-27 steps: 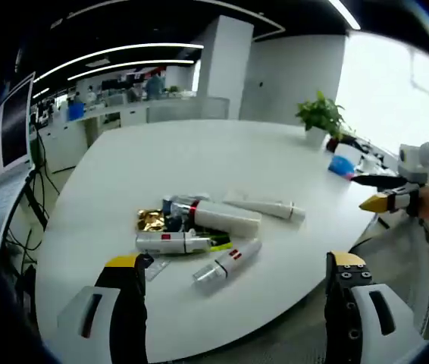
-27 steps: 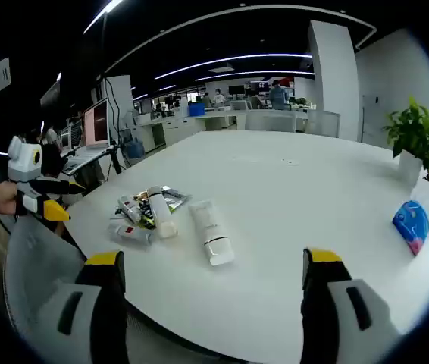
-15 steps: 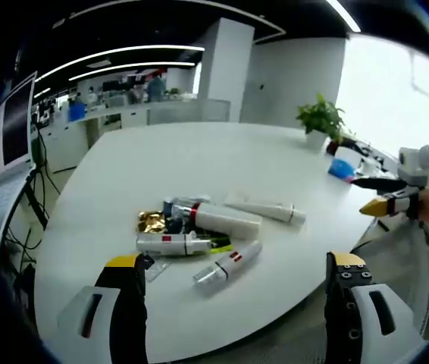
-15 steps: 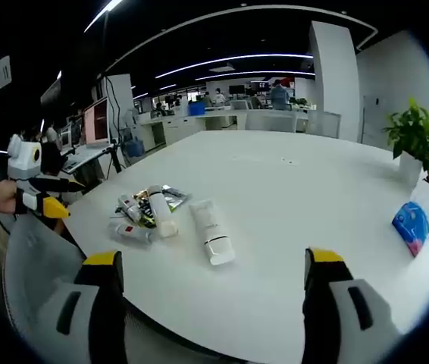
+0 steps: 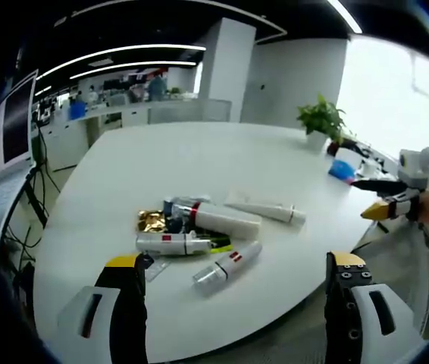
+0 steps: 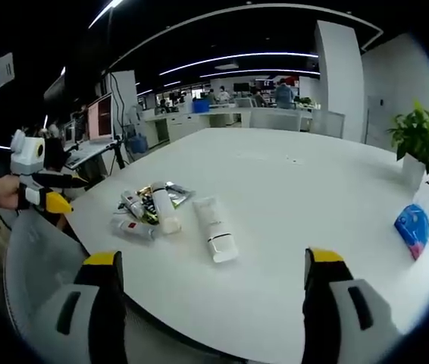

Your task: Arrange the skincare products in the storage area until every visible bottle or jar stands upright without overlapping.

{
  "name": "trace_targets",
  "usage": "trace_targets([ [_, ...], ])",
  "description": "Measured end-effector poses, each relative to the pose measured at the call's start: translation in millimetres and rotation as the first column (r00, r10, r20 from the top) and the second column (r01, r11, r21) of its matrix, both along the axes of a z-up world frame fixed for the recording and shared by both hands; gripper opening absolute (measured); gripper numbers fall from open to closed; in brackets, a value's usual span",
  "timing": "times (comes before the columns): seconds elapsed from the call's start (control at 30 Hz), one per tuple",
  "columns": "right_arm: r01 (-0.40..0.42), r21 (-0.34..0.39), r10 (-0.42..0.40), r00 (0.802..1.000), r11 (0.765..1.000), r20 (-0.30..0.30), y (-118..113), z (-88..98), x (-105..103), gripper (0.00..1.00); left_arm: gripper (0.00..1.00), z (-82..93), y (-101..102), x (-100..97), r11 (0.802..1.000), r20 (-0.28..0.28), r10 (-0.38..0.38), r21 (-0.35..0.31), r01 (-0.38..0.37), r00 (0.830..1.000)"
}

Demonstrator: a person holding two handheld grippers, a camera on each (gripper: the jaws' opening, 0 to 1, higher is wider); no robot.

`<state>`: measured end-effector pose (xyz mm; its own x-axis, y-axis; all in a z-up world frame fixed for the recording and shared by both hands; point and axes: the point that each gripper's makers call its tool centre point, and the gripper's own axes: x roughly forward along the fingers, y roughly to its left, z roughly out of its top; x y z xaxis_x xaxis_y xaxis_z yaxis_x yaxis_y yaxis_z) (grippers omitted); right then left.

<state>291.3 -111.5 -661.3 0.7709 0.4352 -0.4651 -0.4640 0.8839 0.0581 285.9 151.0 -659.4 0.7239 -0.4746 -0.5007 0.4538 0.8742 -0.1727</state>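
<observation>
No readable text anywhere.
The tubes [image 5: 216, 218] lying ahead of the left claw [image 5: 233, 292] carry red label bands, but any lettering is too small and blurred; the monitor [image 6: 98, 117] shows nothing legible.

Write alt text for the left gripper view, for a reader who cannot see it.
Several skincare tubes lie flat in a loose pile on a white table, some overlapping, none upright. The left gripper is open at the near edge, holding nothing; the right gripper enters from the right, beyond it a potted plant.
</observation>
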Motion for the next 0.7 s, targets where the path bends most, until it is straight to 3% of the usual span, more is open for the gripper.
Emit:
trace_targets([
  [0.7, 0.015, -0.01, -0.015, 0.999, 1.0, -0.037, -2.8, -5.4, 0.4, 1.0, 0.97, 1.6, 1.8, 1.7, 1.0, 0.004, 0.011, -0.017, -0.011, 1.0],
])
